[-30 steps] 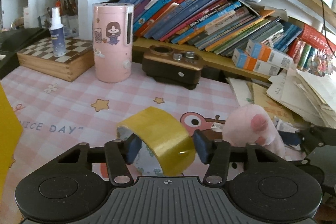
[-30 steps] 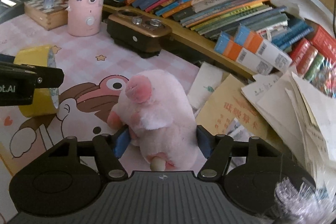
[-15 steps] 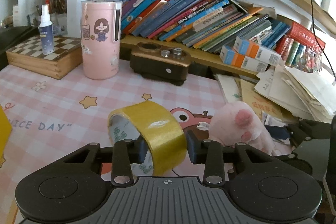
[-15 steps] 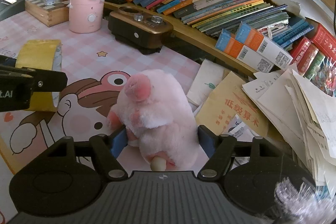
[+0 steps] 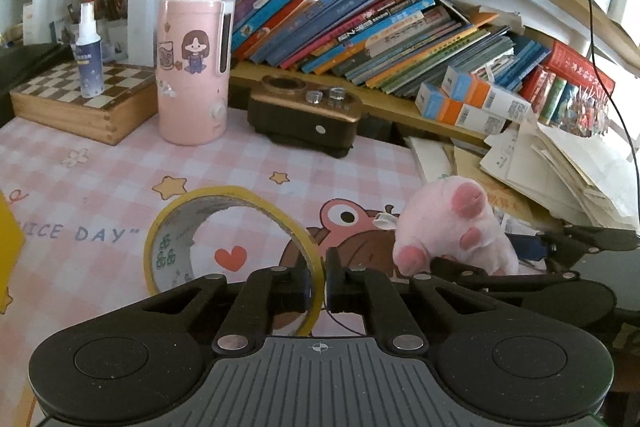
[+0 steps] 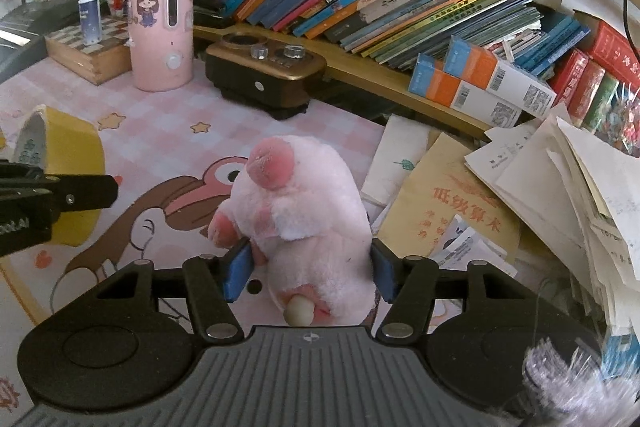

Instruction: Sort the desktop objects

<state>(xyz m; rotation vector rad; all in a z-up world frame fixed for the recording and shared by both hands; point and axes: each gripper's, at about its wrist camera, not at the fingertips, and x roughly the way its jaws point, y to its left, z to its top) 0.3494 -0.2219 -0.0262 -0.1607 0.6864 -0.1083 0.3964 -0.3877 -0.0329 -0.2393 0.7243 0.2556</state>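
A yellow tape roll (image 5: 188,223) stands on edge on the pink checked desk mat (image 5: 100,167), its hole facing the left wrist camera. My left gripper (image 5: 318,281) is shut on the roll's thin wall, one finger inside the ring and one outside. In the right wrist view the roll (image 6: 76,147) shows at the far left, behind the left gripper's fingers (image 6: 80,187). A pink plush toy (image 6: 304,195) sits between the blue pads of my right gripper (image 6: 310,269). Those jaws are closing, and both pads touch its fur. The toy (image 5: 448,227) also shows in the left wrist view.
A pink cylinder appliance (image 5: 192,67), a brown box with knobs (image 5: 308,119) and a wooden chessboard box (image 5: 80,99) with a spray bottle (image 5: 88,55) stand at the back. Leaning books (image 5: 360,27) fill the shelf. Loose papers (image 6: 560,187) are piled on the right.
The left jaws have gone from wide around the tape roll to closed on its wall, and the roll has turned its hole toward the camera. The right pads have drawn slightly in on the plush toy.
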